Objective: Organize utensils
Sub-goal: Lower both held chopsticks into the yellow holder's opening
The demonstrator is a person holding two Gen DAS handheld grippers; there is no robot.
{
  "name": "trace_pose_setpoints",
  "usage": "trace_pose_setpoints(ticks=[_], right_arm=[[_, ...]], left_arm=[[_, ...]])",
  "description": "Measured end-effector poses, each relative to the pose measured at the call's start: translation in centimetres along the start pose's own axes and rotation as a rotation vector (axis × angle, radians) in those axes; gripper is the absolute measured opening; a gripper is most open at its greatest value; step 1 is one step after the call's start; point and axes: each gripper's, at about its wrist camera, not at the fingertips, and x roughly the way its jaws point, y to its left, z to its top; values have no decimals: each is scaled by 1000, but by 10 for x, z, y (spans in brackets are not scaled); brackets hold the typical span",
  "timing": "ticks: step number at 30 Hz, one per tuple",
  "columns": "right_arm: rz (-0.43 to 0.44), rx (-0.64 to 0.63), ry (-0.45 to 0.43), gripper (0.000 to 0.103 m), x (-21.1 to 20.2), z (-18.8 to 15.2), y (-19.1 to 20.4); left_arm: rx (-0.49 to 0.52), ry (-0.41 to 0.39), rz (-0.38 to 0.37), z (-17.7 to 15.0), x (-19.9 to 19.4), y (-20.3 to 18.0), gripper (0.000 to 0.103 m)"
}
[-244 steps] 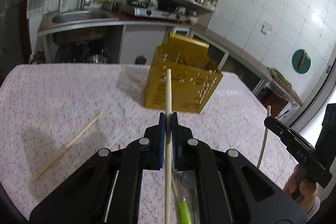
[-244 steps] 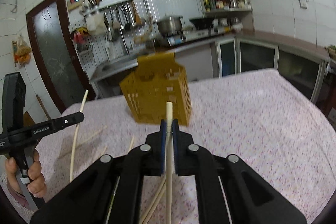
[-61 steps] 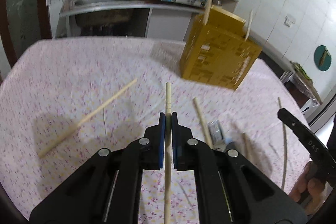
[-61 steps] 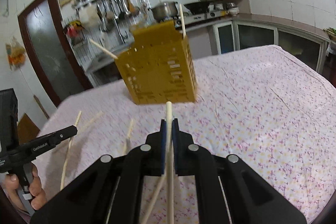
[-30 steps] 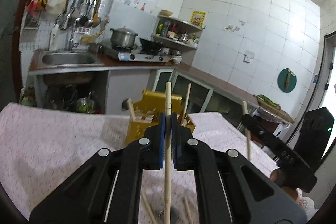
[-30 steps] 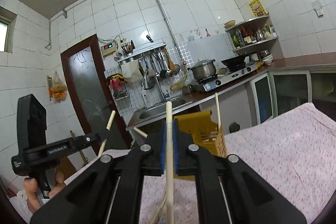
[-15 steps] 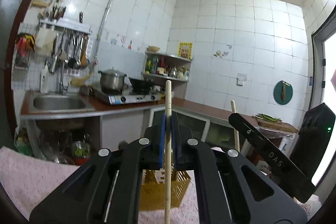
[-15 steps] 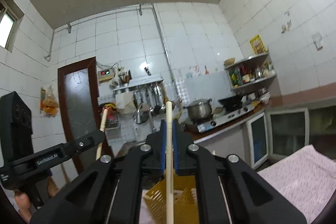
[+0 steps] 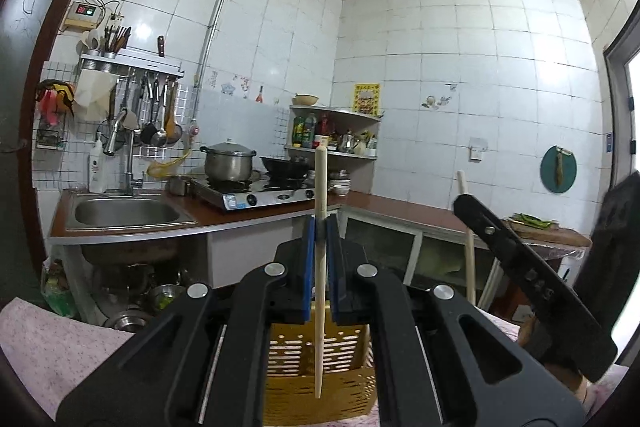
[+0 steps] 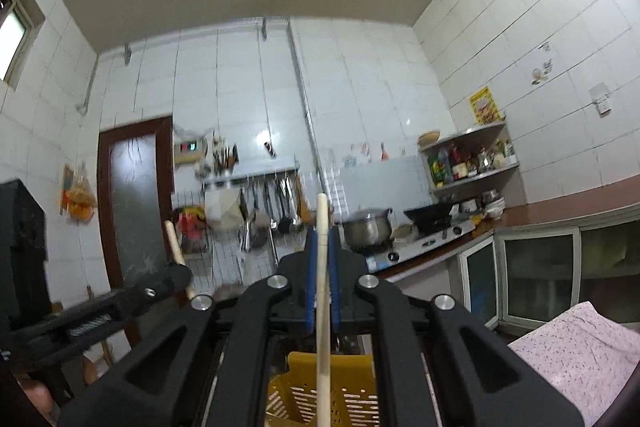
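Observation:
My left gripper (image 9: 319, 227) is shut on a wooden chopstick (image 9: 320, 267) that stands upright, its lower end hanging over the yellow slotted utensil basket (image 9: 316, 379). My right gripper (image 10: 321, 239) is shut on another wooden chopstick (image 10: 323, 307), also upright above the same basket (image 10: 320, 399). In the left wrist view the right gripper (image 9: 472, 203) shows at the right with its chopstick (image 9: 468, 259). In the right wrist view the left gripper (image 10: 176, 273) shows at the left with its chopstick end (image 10: 173, 239).
The table with a pink flowered cloth (image 9: 40, 347) lies below; it also shows in the right wrist view (image 10: 576, 343). Behind are a sink (image 9: 124, 213), a stove with a pot (image 9: 230, 163), a corner shelf (image 9: 332, 135) and a brown door (image 10: 132, 195).
Both grippers have tilted up from facing the table to level, each keeping its chopstick. The basket has dropped to the bottom of both views, under the chopsticks.

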Motion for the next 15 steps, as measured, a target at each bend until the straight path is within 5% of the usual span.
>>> trace_pose_setpoints(ticks=[9, 15], right_arm=[[-28, 50, 63, 6, 48, 0, -21], [-45, 68, -19, 6, 65, 2, -23]], left_arm=[[7, 18, 30, 20, 19, 11, 4], [-1, 28, 41, 17, 33, 17, 4]])
